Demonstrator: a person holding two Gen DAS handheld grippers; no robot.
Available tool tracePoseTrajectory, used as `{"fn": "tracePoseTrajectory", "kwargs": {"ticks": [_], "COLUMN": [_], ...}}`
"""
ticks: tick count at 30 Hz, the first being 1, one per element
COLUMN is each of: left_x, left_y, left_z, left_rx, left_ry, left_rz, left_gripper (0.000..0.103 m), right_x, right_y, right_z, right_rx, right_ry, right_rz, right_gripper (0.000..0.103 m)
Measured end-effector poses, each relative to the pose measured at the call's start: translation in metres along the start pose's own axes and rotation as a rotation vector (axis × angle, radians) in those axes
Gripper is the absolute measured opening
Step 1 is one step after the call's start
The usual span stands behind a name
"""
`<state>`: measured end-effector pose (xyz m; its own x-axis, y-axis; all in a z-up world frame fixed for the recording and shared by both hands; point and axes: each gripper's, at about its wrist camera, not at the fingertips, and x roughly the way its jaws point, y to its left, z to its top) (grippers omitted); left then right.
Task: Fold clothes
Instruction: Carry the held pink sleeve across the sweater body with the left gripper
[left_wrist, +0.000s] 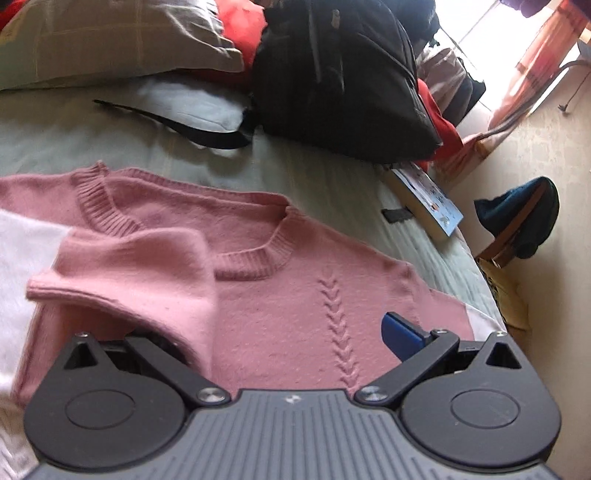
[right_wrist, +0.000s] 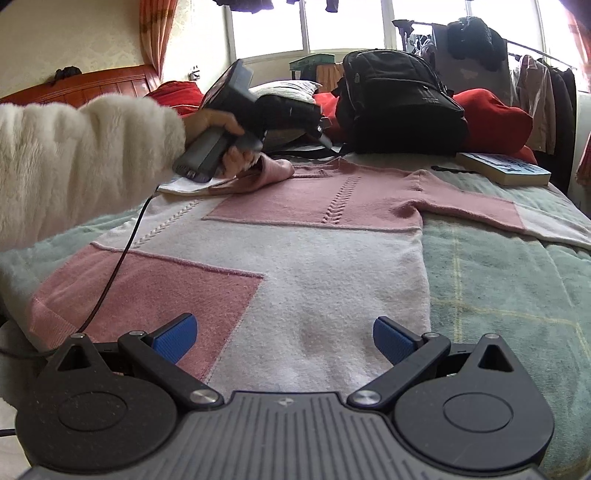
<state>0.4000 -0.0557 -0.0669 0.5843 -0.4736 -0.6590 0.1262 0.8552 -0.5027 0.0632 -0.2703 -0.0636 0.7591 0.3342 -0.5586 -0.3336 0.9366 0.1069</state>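
A pink and white knitted sweater (right_wrist: 314, 258) lies flat, front up, on the bed. In the left wrist view its collar (left_wrist: 255, 254) is ahead, and one pink sleeve (left_wrist: 147, 273) is folded in across the chest. That sleeve drapes over and hides the left finger of my left gripper (left_wrist: 288, 336), whose jaws stand wide open; the right blue pad (left_wrist: 402, 334) shows. From the right wrist view, a hand in a fluffy white sleeve holds the left gripper (right_wrist: 325, 133) over the folded sleeve (right_wrist: 269, 171). My right gripper (right_wrist: 284, 339) hovers open over the white hem. The other sleeve (right_wrist: 480, 212) stretches right.
A black backpack (right_wrist: 399, 110) and its strap (left_wrist: 184, 125) sit beyond the collar, with pillows (left_wrist: 122, 40) and red bedding (right_wrist: 495, 118). A book (right_wrist: 506, 168) lies at the bed's right edge. The green checked bedspread (right_wrist: 498, 288) borders the sweater. A cable (right_wrist: 110, 280) trails over the left hem.
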Motion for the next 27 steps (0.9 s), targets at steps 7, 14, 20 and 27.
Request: {"fn": "tracePoseTrajectory", "kwargs": {"ticks": [7,14,20,27], "left_x": [-0.014,-0.019,-0.015,-0.010], "left_y": [0.017,0.035,0.016,-0.018], "left_z": [-0.011,-0.004,0.006,0.000], "left_rx": [-0.076,-0.137,-0.102,-0.010], "left_ry": [0.013,-0.029,-0.095,-0.070], "left_rz": [-0.067,-0.027,-0.037,-0.144], "left_gripper": [0.102,0.102,0.102,0.102], "right_x": [0.001,-0.001,0.001,0.004], "right_y": [-0.003,-0.003,-0.004,-0.004], "right_z": [0.000,0.001,0.000,0.000], "right_rx": [0.024,0.041,0.050,0.050], "right_ry": [-0.002,-0.011,0.001,0.014], "right_rz": [0.002,0.003,-0.009,-0.015], "right_gripper": [0.103,0.103,0.103,0.103]}}
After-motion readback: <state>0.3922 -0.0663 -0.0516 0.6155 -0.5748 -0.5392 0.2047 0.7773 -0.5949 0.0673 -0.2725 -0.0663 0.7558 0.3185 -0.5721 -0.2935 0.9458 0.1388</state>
